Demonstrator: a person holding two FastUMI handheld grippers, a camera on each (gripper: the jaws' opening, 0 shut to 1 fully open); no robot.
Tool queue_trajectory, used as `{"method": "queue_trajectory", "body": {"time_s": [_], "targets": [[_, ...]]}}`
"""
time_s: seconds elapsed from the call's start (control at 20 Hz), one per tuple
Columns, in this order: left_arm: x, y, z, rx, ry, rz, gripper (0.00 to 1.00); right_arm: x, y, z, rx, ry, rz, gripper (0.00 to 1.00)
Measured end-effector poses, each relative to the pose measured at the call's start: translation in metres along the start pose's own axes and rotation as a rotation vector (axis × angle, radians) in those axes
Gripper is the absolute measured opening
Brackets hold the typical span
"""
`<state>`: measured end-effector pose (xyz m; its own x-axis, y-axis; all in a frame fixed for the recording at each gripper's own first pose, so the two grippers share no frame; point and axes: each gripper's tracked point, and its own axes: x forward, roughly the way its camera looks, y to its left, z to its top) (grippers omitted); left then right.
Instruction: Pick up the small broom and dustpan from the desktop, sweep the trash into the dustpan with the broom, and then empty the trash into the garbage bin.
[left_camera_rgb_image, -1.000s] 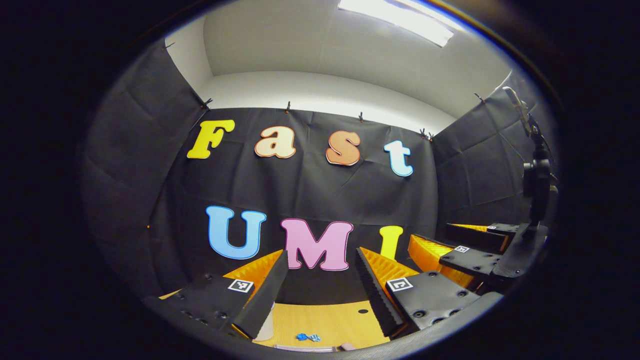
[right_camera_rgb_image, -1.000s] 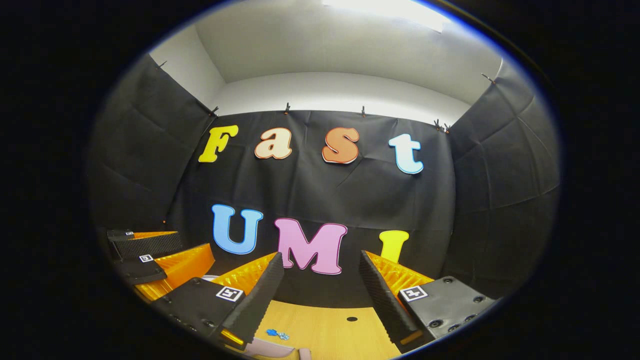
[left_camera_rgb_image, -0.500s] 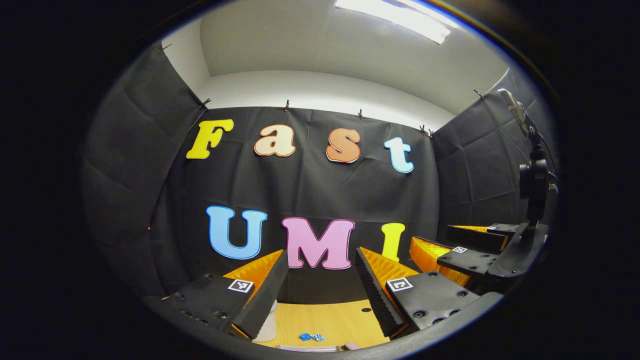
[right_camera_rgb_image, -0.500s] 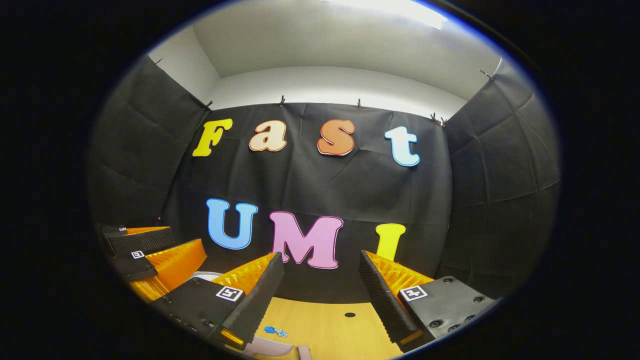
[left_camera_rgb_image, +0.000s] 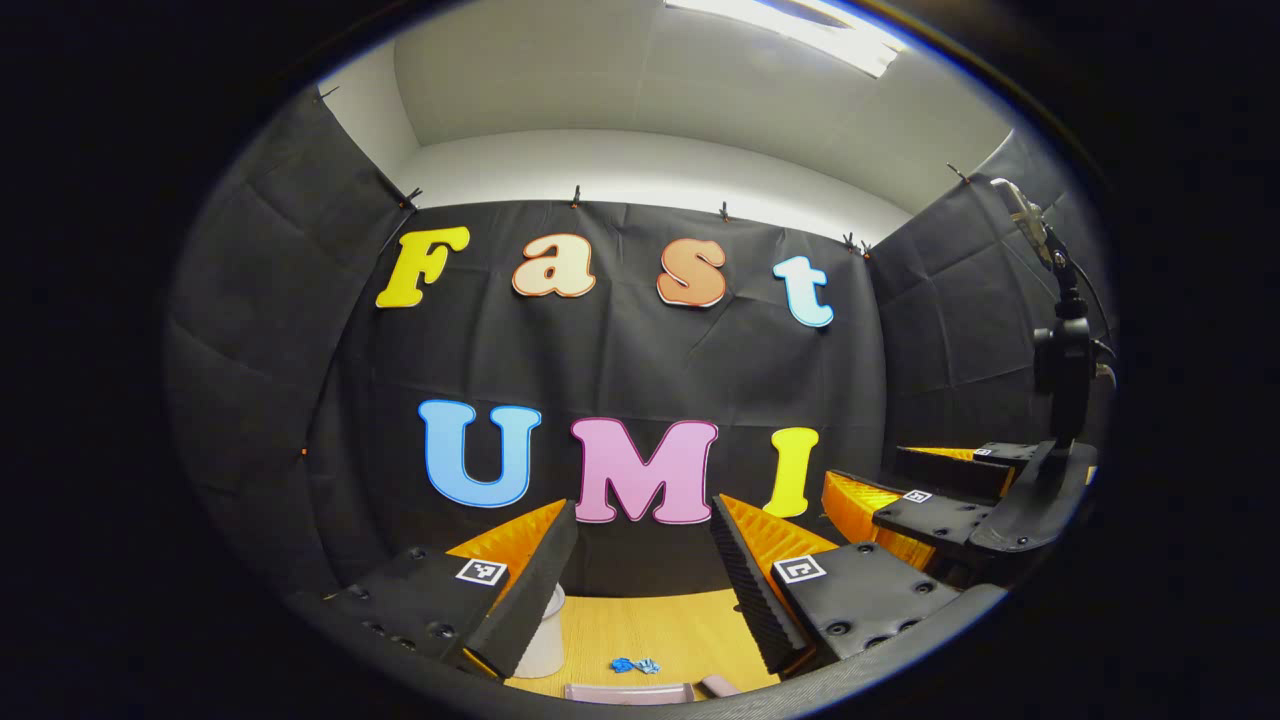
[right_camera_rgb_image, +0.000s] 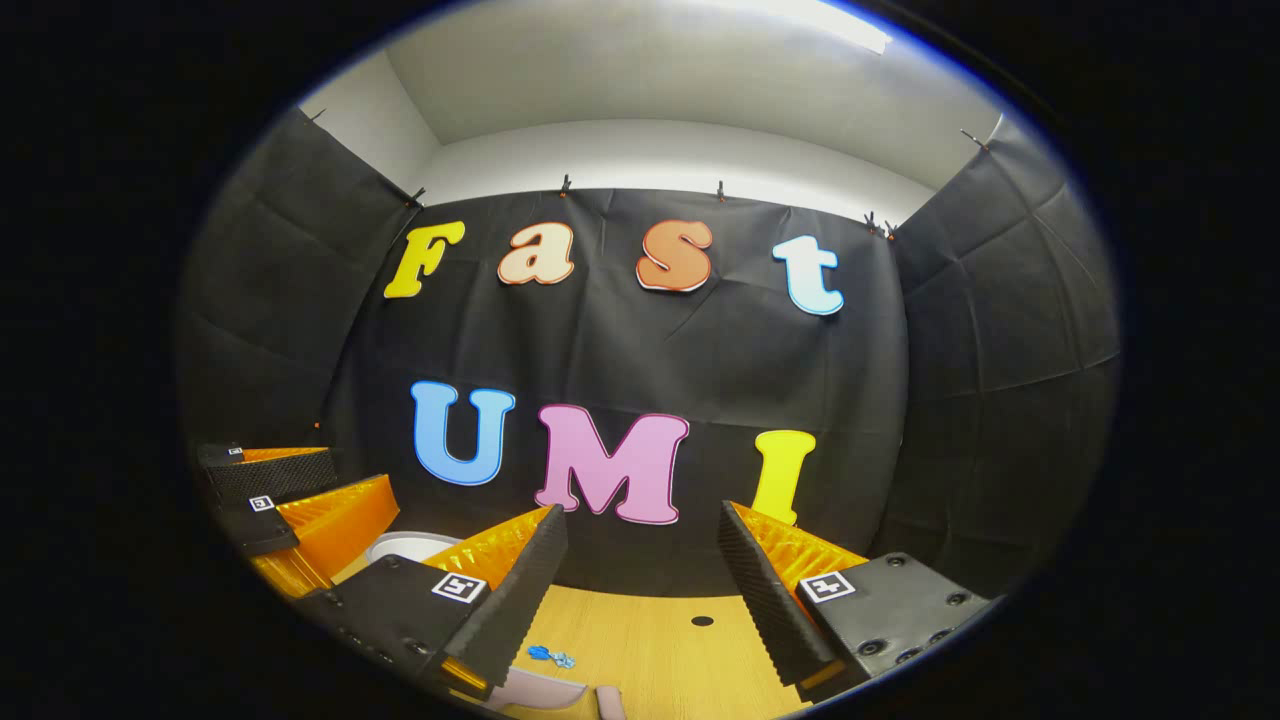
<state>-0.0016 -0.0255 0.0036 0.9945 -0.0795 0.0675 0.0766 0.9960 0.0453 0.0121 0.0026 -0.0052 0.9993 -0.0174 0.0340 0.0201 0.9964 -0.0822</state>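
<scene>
Nothing of the task done yet, by the look of things. Left gripper (left_camera_rgb_image: 640, 585) held above the counter (left_camera_rgb_image: 680, 630) with fingers (left_camera_rgb_image: 525, 590) spread wide and nothing between them; right gripper (right_camera_rgb_image: 640, 590) likewise raised, fingers (right_camera_rgb_image: 770, 600) parted and bare. All steps left, judged from this: taking up both tools, sweeping, then tipping out.

Nearest, at the bottom edge of the left gripper view, a pale flat edge (left_camera_rgb_image: 628, 692), likely the dustpan lip though too cropped to be sure, with a small pinkish end (left_camera_rgb_image: 718, 686) just beside it, possibly the broom handle; cannot tell. In the right gripper view a pale curved piece (right_camera_rgb_image: 540, 690) and a short pinkish stub (right_camera_rgb_image: 608, 703) at the same low margin, probably the same two tools, untouched on the counter.

Just beyond, the trash (left_camera_rgb_image: 635, 665): a small crumpled blue scrap lying loose on the wood, apart from the pale edge, seen also in the right gripper view (right_camera_rgb_image: 551, 656). Light and easily scattered, by the look of it.

Farther back to the left, a white cylindrical garbage bin (left_camera_rgb_image: 545, 640), upright on the counter, partly hidden behind the left finger; rim visible in the right gripper view (right_camera_rgb_image: 410, 545). Small dark hole (right_camera_rgb_image: 702, 621) in the counter beyond. Off to the side, the other gripper's body (left_camera_rgb_image: 940, 515) at similar height, well apart.
</scene>
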Motion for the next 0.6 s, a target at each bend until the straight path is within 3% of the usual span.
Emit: {"method": "queue_trajectory", "body": {"time_s": [0.25,0.45,0.6], "targets": [[0.018,0.009,-0.052,-0.048,0.134,0.030,0.79,0.028,0.001,-0.040,0.037,0.094,0.037,0.97],[0.022,0.021,-0.129,-0.121,0.382,0.061,0.80,0.042,0.014,-0.105,0.079,0.263,0.076,0.98],[0.023,0.022,-0.195,-0.119,0.614,0.075,0.80,0.041,0.026,-0.174,0.123,0.469,0.100,0.98]]}}
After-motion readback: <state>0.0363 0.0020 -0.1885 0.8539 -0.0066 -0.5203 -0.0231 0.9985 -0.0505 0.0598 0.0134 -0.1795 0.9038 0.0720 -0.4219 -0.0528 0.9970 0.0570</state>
